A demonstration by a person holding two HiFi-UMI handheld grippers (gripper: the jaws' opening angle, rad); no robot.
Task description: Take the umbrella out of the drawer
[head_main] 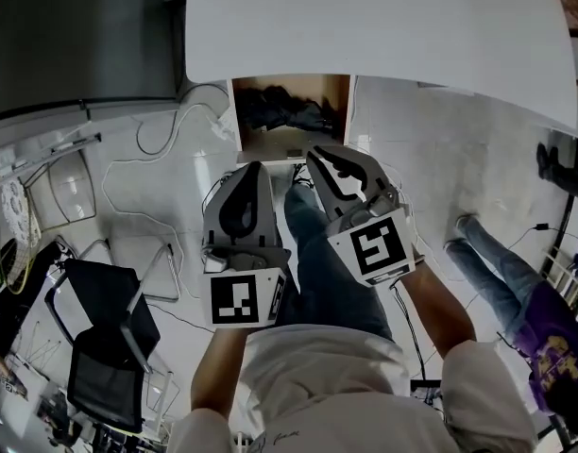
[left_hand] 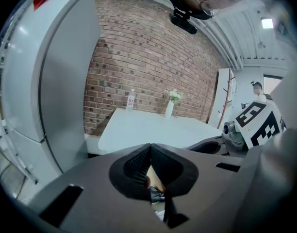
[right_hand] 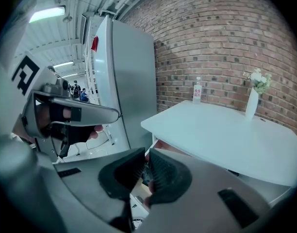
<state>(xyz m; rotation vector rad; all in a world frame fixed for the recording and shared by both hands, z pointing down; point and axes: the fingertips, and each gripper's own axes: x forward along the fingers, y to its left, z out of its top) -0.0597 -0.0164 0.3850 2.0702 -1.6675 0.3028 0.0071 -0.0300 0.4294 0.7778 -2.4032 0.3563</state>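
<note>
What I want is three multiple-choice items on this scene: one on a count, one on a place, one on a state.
1. Things standing on the table: A one; B two; C four.
2. The umbrella lies: A on the table top; B in the drawer; C hanging from the table's edge.
3. The drawer is: A pulled open; B pushed shut; C taken out entirely.
Key: B, a bottle and a vase; B, the dark bundle lies inside it; A, its inside shows below the table.
</note>
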